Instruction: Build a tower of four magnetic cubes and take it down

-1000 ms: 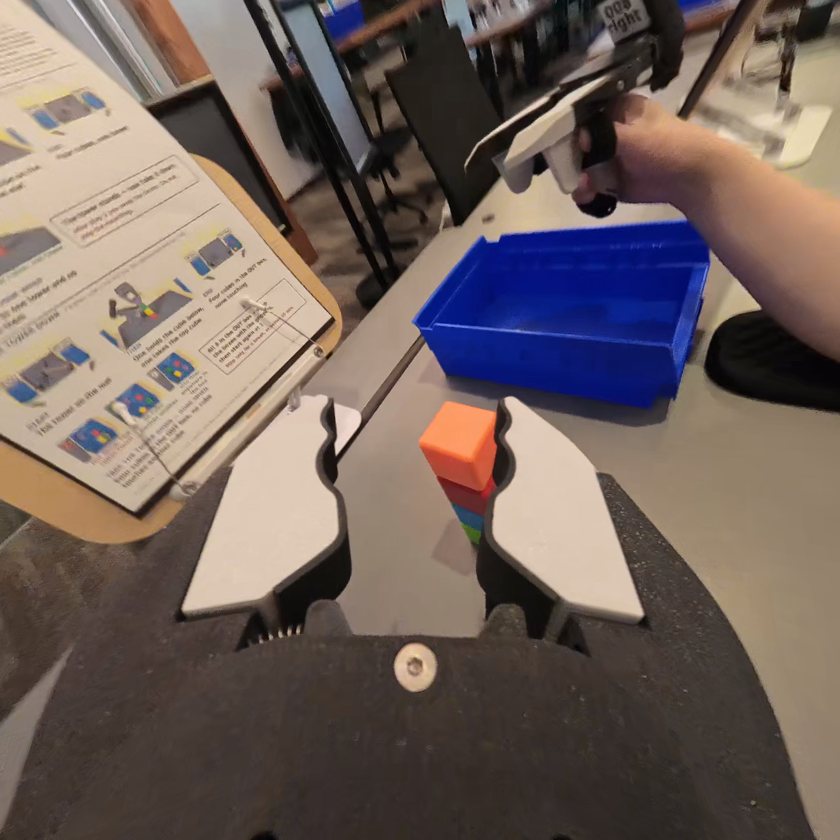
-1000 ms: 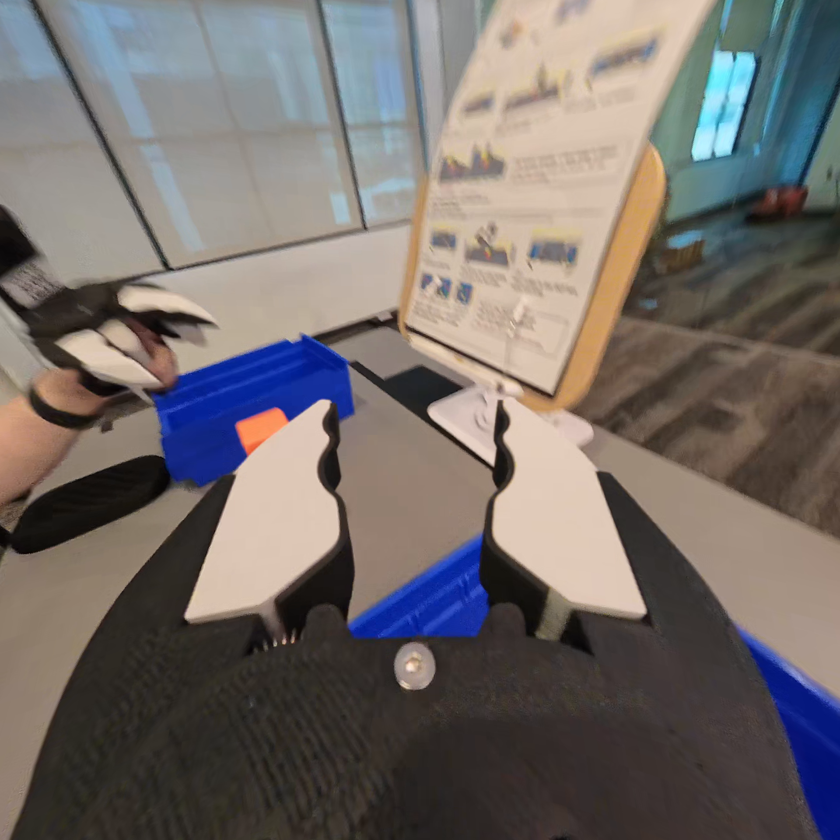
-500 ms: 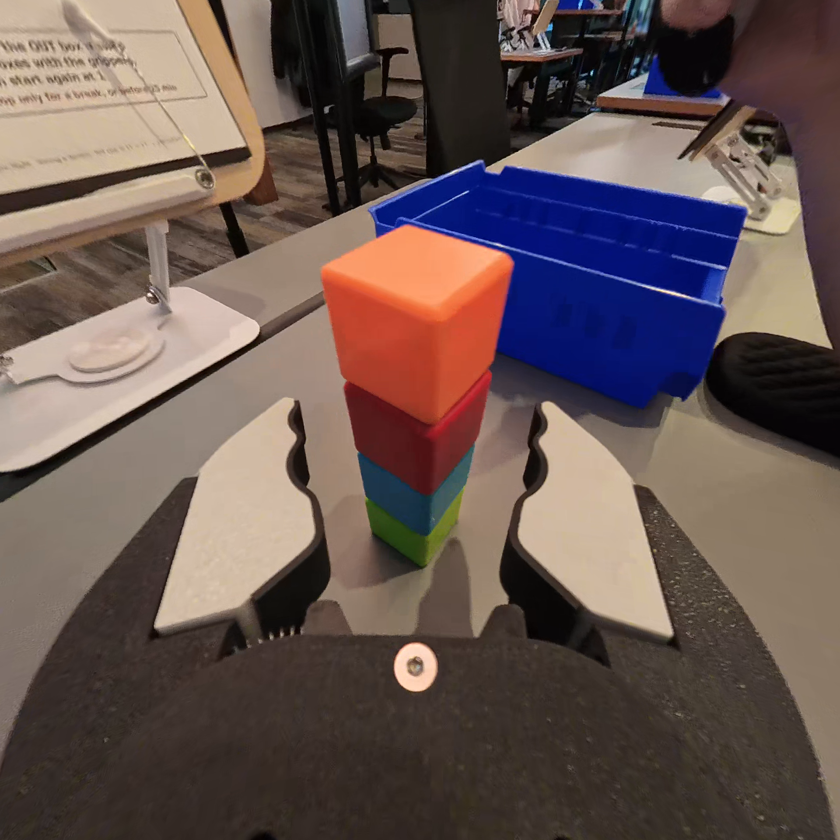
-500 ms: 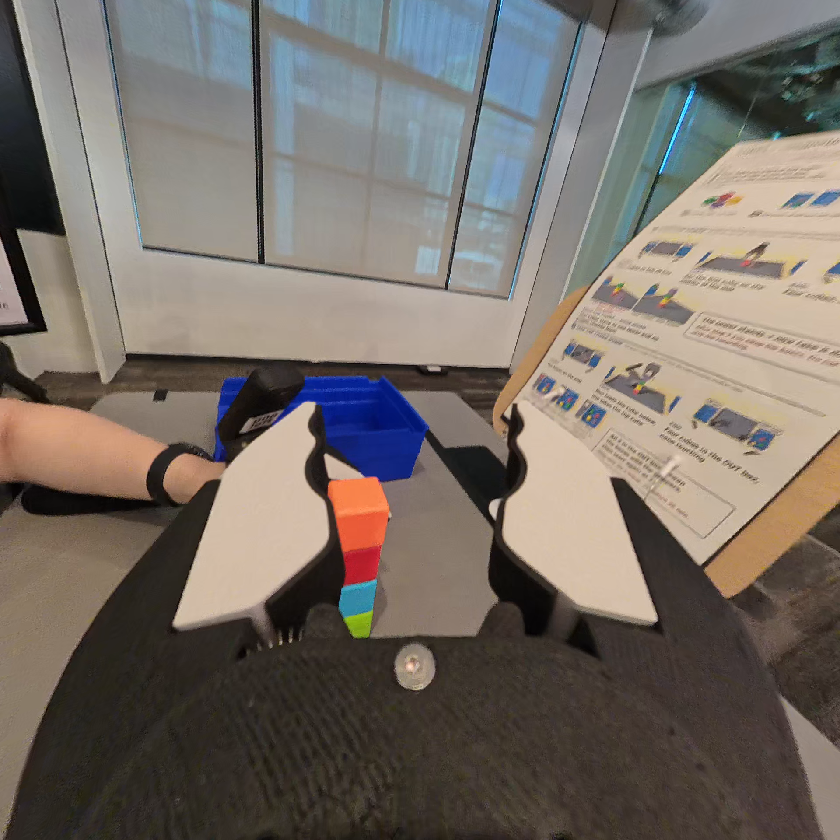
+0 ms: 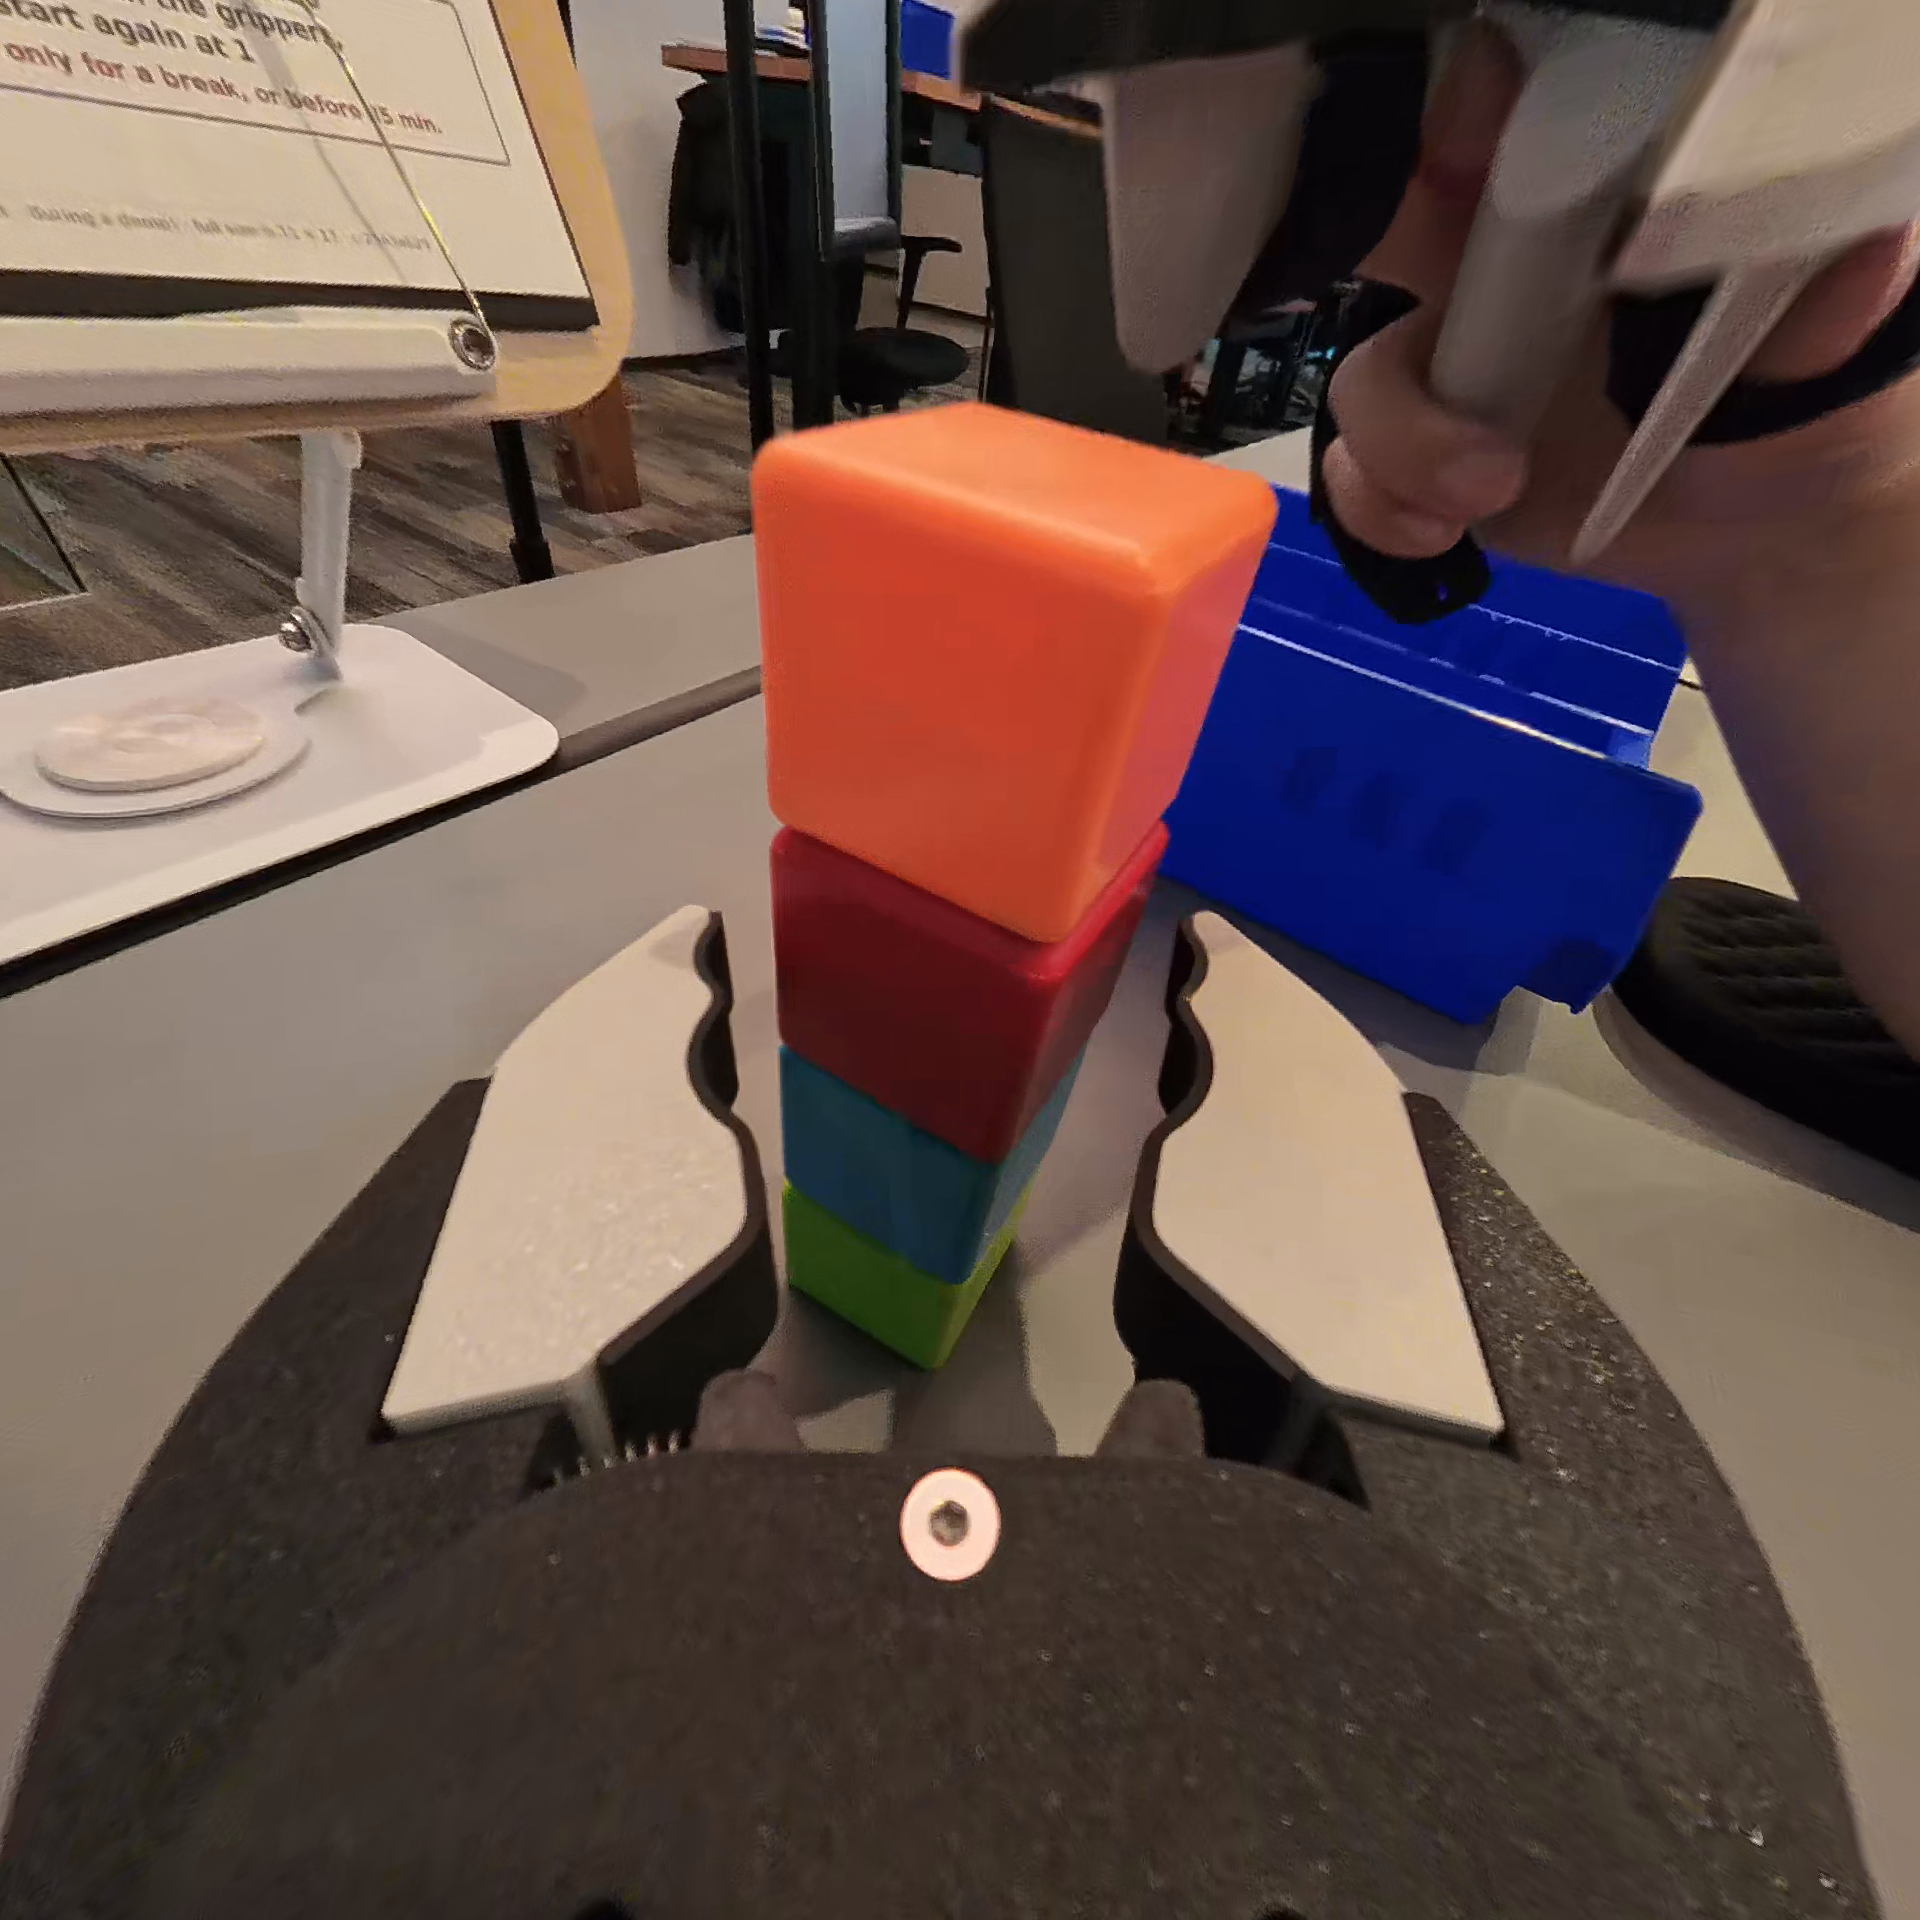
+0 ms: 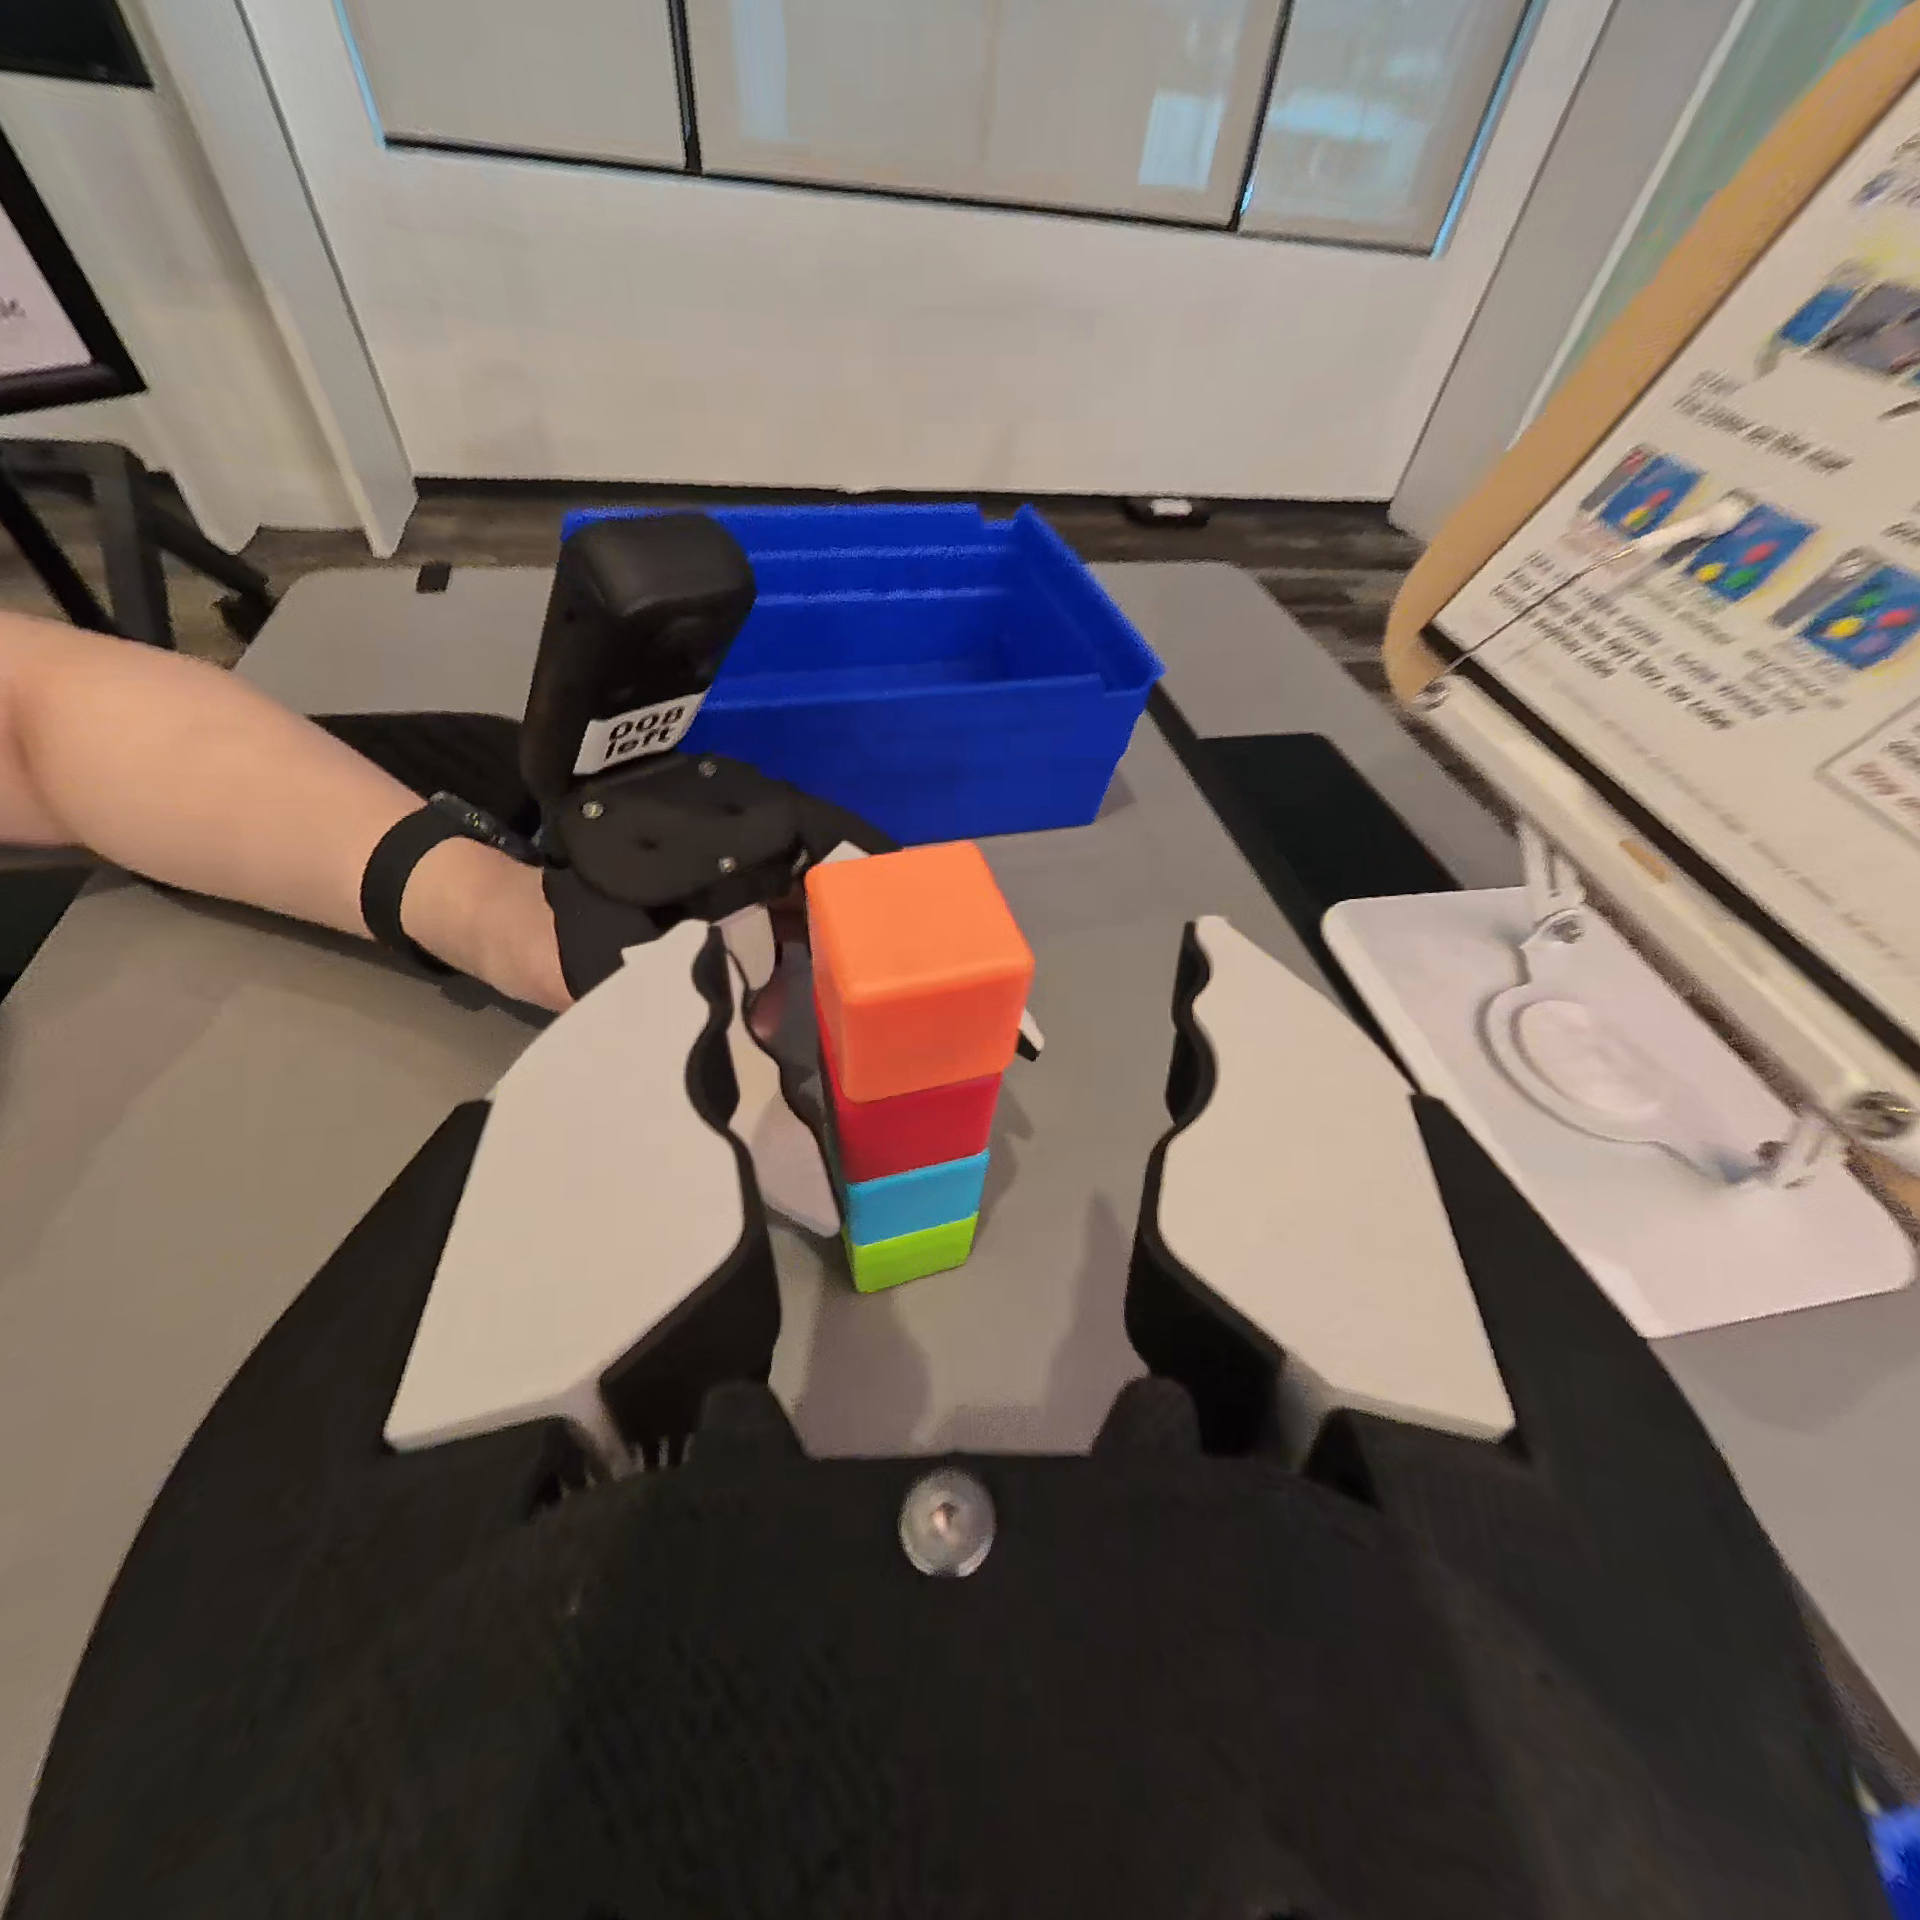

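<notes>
Magnetic plastic cubes, orange on red on light blue on green, stand fully stacked between the spread left tongs. Right tongs, spread too, hover above the top. Building looks finished; taking down has not begun.

Cube tower between spread fingers, gaps either side, perhaps narrower leftward.
</notes>
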Tool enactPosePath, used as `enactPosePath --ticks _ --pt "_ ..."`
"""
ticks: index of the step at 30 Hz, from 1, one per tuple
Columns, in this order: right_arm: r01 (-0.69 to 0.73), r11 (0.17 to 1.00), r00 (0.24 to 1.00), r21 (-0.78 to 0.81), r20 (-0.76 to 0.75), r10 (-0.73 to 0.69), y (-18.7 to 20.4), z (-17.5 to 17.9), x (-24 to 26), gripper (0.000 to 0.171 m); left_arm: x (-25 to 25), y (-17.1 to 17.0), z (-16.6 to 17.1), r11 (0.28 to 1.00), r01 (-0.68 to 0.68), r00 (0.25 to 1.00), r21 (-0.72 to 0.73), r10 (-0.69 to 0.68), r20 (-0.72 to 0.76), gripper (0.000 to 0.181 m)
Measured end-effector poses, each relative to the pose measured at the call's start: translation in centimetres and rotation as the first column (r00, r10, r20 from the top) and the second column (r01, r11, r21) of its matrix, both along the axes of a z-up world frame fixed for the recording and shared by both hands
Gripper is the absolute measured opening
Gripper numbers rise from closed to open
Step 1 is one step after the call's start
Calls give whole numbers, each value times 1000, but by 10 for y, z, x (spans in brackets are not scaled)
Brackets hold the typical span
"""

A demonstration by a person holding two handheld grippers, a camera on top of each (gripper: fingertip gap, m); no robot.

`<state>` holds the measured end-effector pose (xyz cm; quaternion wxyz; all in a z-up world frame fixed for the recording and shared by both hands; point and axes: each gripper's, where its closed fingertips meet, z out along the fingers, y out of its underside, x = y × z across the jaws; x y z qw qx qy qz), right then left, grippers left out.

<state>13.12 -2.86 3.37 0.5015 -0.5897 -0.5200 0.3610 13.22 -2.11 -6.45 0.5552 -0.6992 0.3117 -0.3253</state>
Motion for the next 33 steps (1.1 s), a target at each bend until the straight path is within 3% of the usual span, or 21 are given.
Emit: enactPosePath --ticks 4,8,11,14,25,33 --pt "-18 1000 997 -25 68 20 0 -23 -15 83 1 3 0 1000 3 1000 9 -3 10 64" --pt "-21 999 995 -44 95 25 1 -37 -24 81 3 0 0 999 20 1000 41 -20 2 62" --pt "-25 997 991 -79 130 35 0 -47 -28 73 4 -4 -1 998 48 999 32 -48 8 61" --pt "-68 995 987 -68 141 77 -6 -49 -29 52 6 -8 -1 997 70 997 28 -71 7 61" --pt "-83 987 981 -139 165 106 -11 -50 -25 51 10 -11 -2 995 95 995 32 -94 -27 61" --pt "-80 992 976 -98 194 97 -12 -50 -25 51 10 -11 -3 995 103 994 12 -103 -36 60"
